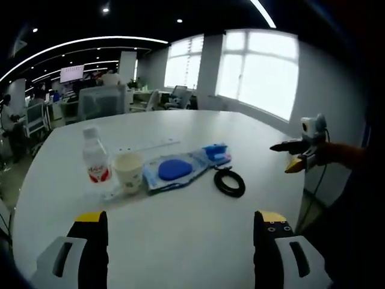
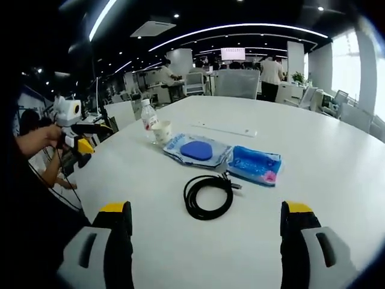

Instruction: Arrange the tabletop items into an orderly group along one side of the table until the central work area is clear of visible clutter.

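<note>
In my left gripper view, water bottle (image 1: 95,159), paper cup (image 1: 129,170), blue packet (image 1: 180,167) and coiled black cable (image 1: 229,181) line the bench (image 1: 180,241) middle; bare bench lies toward every edge. My left hand-held gripper (image 1: 180,238) and right hand-held gripper (image 2: 207,232) are both released, holding nothing.

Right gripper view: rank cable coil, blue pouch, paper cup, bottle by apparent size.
1. Blue pouch
2. Cable coil, close behind and nearer the camera, so unsure
3. Bottle
4. Paper cup
Bottle and cup sit farthest away.
</note>
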A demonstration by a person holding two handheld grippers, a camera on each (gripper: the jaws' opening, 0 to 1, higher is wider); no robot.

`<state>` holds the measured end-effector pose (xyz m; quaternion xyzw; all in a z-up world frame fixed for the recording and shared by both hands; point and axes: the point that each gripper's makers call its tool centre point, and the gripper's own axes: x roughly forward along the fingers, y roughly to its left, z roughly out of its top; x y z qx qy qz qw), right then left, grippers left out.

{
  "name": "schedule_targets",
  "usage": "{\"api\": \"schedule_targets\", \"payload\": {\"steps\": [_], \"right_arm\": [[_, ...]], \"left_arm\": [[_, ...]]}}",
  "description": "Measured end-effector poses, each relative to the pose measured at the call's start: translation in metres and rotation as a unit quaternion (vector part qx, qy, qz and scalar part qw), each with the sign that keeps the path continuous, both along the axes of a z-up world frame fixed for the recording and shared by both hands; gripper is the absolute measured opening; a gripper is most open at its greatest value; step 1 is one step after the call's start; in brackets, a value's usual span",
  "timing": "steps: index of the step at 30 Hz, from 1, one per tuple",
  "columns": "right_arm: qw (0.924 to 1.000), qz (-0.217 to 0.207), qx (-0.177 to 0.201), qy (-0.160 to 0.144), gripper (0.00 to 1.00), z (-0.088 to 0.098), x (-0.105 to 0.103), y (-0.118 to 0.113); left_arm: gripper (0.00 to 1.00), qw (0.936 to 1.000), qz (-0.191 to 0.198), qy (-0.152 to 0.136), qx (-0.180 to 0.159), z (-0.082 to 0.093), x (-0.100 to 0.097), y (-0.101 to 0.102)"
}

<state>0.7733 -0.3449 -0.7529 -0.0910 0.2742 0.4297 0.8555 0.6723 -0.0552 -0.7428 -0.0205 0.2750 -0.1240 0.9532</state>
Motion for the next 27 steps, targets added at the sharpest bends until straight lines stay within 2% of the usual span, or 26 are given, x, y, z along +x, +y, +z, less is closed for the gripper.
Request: {"api": "schedule_targets", "payload": {"steps": [12,27], "right_arm": [[1.0000,0.004,-0.003,0.001,1.00,0.0004,0.0020,-0.0034],[1.0000,0.008,-0.004,0.004,1.00,0.0033,0.0051,0.0001]], "left_arm": [[0.99,1.0000,-0.005,0.001,-0.003,0.0037,-0.0025,-0.0082],[0.98,0.9999,0.002,0.010,-0.002,0.0023,-0.0079,-0.0054]]}}
